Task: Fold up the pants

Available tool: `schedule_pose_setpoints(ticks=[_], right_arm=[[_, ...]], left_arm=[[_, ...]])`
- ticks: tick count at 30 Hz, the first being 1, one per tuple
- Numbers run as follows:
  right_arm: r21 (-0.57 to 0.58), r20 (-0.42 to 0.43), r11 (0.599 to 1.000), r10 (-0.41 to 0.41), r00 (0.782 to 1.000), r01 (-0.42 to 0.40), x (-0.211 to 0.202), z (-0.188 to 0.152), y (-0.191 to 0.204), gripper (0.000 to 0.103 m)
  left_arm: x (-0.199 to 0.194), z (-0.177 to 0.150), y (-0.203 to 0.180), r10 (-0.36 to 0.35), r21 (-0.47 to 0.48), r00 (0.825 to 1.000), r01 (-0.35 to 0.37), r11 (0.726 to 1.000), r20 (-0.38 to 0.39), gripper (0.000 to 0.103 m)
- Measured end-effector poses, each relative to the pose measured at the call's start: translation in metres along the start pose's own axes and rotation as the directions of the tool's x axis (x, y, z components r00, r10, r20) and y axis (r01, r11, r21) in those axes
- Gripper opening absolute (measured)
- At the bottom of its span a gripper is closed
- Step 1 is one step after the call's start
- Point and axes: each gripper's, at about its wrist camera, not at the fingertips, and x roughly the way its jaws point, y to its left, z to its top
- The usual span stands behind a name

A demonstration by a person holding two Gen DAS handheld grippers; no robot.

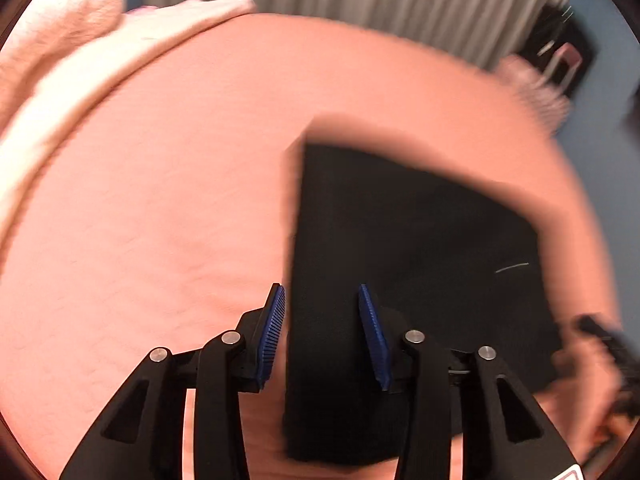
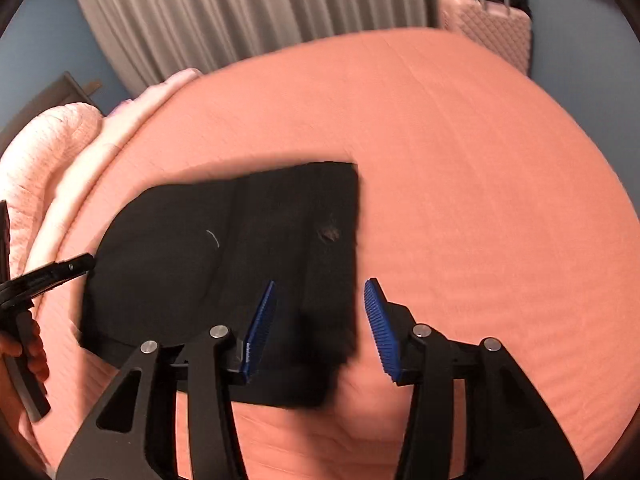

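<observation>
- On the salmon-pink bedspread (image 2: 460, 184), the black pants (image 2: 248, 264) lie folded into a compact block, lower left of centre in the right wrist view and lower right of centre in the left wrist view.
- The left gripper (image 1: 323, 332) hangs over the pants' left edge, its blue pads (image 1: 274, 328) spread wide with nothing between them.
- The right gripper (image 2: 320, 328) hangs over the pants' right edge, fingers likewise wide and empty.
- A pale pink blanket (image 2: 44, 152) is bunched at the left of the frame.
- Grey curtains (image 2: 224, 16) fill the top; a pink suitcase (image 2: 492, 32) stands upper right.
</observation>
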Motion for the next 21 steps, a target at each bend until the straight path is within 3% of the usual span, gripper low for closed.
schedule_pose_setpoints(ticks=[1, 4, 6, 10, 12, 14, 16, 21], right_arm=[[-0.006, 0.022, 1.000, -0.007, 1.000, 0.008, -0.010, -0.007, -0.005, 0.045], [-0.061, 0.053, 0.998, 0.004, 0.999, -0.001, -0.033, -0.018, -0.007, 0.051], [-0.083, 0.074, 0.997, 0.003, 0.997, 0.003, -0.048, -0.023, 0.000, 0.063], [-0.151, 0.095, 0.987, -0.045, 0.994, 0.059, -0.078, -0.037, 0.036, 0.065], [-0.147, 0.115, 0.986, -0.063, 0.991, 0.079, -0.090, -0.044, 0.050, 0.068], [-0.131, 0.127, 0.987, -0.073, 0.989, 0.090, -0.100, -0.046, 0.063, 0.080], [-0.116, 0.165, 0.987, -0.091, 0.982, 0.111, -0.106, -0.042, 0.074, 0.081], [-0.108, 0.172, 0.986, -0.107, 0.979, 0.127, -0.091, -0.019, 0.090, 0.086]], left_arm=[[-0.003, -0.006, 0.008, 0.033, -0.004, 0.999, -0.033, 0.999, 0.020, 0.038], [-0.034, -0.020, 0.024, -0.015, 0.006, 0.994, 0.014, 1.000, 0.104, 0.042], [-0.057, -0.028, 0.009, 0.038, 0.105, 0.989, -0.054, 0.993, 0.146, 0.056], [-0.086, -0.055, -0.030, 0.088, 0.250, 0.976, -0.138, 0.958, 0.202, 0.069], [-0.095, -0.073, -0.047, 0.108, 0.278, 0.974, -0.163, 0.947, 0.201, 0.071], [-0.101, -0.078, -0.066, 0.097, 0.273, 0.976, -0.149, 0.950, 0.193, 0.072], [-0.101, -0.082, -0.076, 0.106, 0.267, 0.977, -0.155, 0.951, 0.187, 0.079], [-0.081, -0.068, -0.091, 0.184, 0.261, 0.968, -0.224, 0.939, 0.168, 0.080]])
